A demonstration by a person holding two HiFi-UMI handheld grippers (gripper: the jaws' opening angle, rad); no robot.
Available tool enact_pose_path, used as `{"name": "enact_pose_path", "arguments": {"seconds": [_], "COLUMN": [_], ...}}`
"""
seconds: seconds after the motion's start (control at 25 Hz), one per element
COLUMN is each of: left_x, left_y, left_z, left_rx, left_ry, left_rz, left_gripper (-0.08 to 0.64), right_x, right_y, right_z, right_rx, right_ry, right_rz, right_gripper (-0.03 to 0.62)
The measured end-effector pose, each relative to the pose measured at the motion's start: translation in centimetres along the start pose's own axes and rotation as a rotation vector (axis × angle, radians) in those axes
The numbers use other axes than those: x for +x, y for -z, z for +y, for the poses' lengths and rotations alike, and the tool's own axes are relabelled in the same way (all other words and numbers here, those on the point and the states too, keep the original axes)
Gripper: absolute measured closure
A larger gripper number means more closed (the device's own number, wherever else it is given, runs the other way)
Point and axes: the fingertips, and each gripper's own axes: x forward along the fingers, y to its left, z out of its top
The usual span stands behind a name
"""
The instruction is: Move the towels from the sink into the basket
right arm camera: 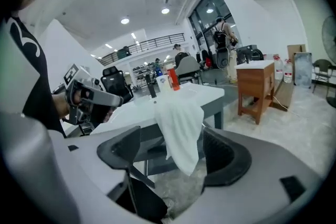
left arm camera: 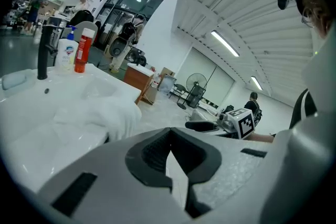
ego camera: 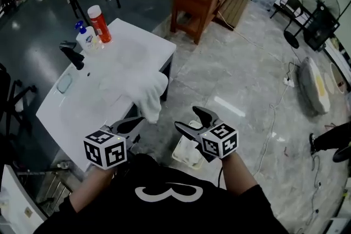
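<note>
While both claws hang in the air in front of the person, one white towel (ego camera: 147, 93) lies bunched on the sink top (ego camera: 60, 112). It is draped over the edge facing the person, near the right-hand corner, with its end hanging free below. The left claw (ego camera: 137, 120) has its jaws together, with nothing between them. The right claw (ego camera: 188, 119) has its jaws wide apart and empty. On the floor between them stands the basket (ego camera: 180, 155) with white cloth in it. A tap (ego camera: 72, 55) and two bottles (ego camera: 99, 23) stand along the sink's far edge.
</note>
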Motion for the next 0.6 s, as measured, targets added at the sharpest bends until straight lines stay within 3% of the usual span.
{"name": "enact_pose_path", "arguments": {"seconds": [0.36,0.6], "left_x": [-2.5,-4.3], "left_y": [-3.2,-5.5], "left_z": [6.3,10.1], "left_rx": [-0.045,-0.072], "left_ry": [-0.064,-0.078], "left_rz": [-0.033,-0.054], "left_gripper": [0.554,0.554], "right_x": [6.1,10.9], "right_y": [-5.9,-8.7], "right_z": [3.6,3.4], "right_rx": [-0.138,-0.150], "right_ry": [-0.104,-0.048], "right_rz": [0.027,0.053], "right_gripper": [0.238,0.229]}}
